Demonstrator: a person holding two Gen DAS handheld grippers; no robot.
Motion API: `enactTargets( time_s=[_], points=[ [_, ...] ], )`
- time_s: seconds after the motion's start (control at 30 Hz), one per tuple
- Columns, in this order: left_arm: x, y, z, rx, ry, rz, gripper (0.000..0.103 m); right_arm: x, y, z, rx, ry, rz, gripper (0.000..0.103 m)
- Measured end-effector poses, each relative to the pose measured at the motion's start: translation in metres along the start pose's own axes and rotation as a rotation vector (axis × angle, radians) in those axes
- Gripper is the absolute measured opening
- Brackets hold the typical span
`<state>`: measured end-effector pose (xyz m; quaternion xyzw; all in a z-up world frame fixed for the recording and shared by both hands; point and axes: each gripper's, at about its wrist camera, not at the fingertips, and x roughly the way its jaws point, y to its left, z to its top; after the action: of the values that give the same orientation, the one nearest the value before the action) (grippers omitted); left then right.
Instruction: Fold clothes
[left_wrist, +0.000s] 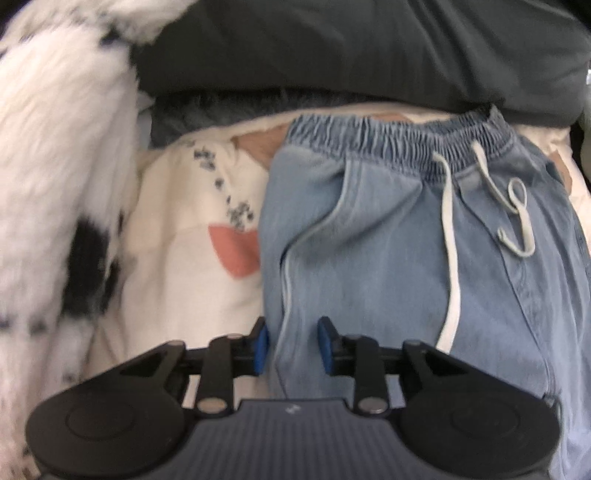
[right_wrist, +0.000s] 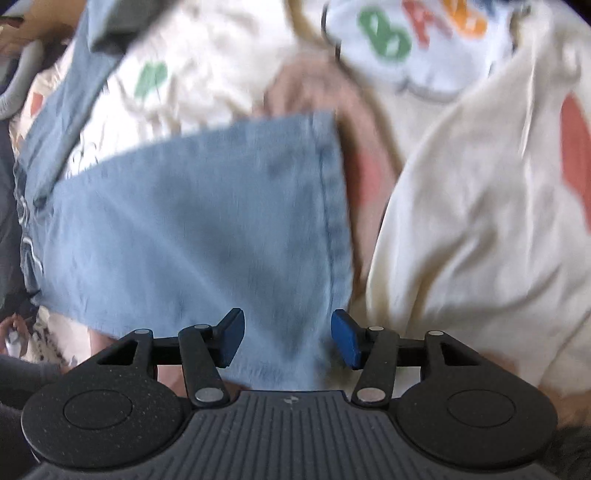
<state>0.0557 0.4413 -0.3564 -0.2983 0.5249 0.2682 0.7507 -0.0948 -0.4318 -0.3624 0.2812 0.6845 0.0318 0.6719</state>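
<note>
Left wrist view: light-blue denim trousers with an elastic gathered waistband (left_wrist: 406, 236) lie on a cream bedsheet printed with coral shapes and dark speckles (left_wrist: 184, 266), waistband at the far end, legs running toward the camera. White drawstring cord (left_wrist: 452, 258) trails down the front, second end looped near the right pocket seam. Left gripper (left_wrist: 293, 345) points steeply down over the trousers' left edge; jaws stand narrowly apart, blue pads (left_wrist: 261, 350) either side of a strip of denim, not pressing on it as far as I can see (frame is a bit blurred). White fluffy throw with black patches (left_wrist: 62, 177) fills the left side. Dark grey pillow or cushion (left_wrist: 351, 55) lies across the far edge, beyond the waistband.

Right wrist view: the hem end of a trouser leg (right_wrist: 207, 229) is laid flat, stitched hem on its right edge, on the same cream sheet (right_wrist: 480, 229). Right gripper (right_wrist: 288, 341) hangs just above it, jaws moderately wide, denim below the gap, pads clear of the cloth. White patch with green, red and orange letters (right_wrist: 424, 44) sits at the top. Heavy motion blur here.

No containers visible in either view
</note>
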Motion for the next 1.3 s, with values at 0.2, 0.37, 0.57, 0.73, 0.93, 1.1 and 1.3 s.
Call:
enactTargets(
  time_s=[0.2, 0.37, 0.57, 0.73, 0.93, 1.1, 1.3],
  points=[
    [-0.004, 0.005, -0.028, -0.028, 0.054, -0.026, 0.03, -0.015, -0.01, 0.024, -0.037, -0.202, -0.025, 0.059],
    [-0.002, 0.003, -0.048, -0.03, 0.105, -0.041, 0.03, -0.004, -0.006, 0.031, -0.115, -0.257, -0.07, 0.055],
    [-0.002, -0.001, -0.068, -0.018, 0.133, -0.036, 0.03, 0.006, -0.008, 0.033, -0.151, -0.296, -0.125, 0.055],
    [0.0, -0.011, -0.08, 0.033, 0.157, -0.018, 0.03, 0.012, -0.001, 0.039, -0.203, -0.348, -0.12, 0.035],
    [0.001, -0.017, -0.089, 0.044, 0.181, -0.003, 0.03, 0.028, 0.0, 0.05, -0.213, -0.302, -0.156, 0.035],
    [0.002, -0.019, -0.095, 0.066, 0.198, 0.002, 0.033, 0.032, 0.0, 0.052, -0.2, -0.279, -0.152, 0.038],
    [0.0, -0.026, -0.095, 0.111, 0.207, 0.031, 0.02, 0.029, 0.003, 0.051, -0.226, -0.293, -0.195, 0.013]
  ],
)
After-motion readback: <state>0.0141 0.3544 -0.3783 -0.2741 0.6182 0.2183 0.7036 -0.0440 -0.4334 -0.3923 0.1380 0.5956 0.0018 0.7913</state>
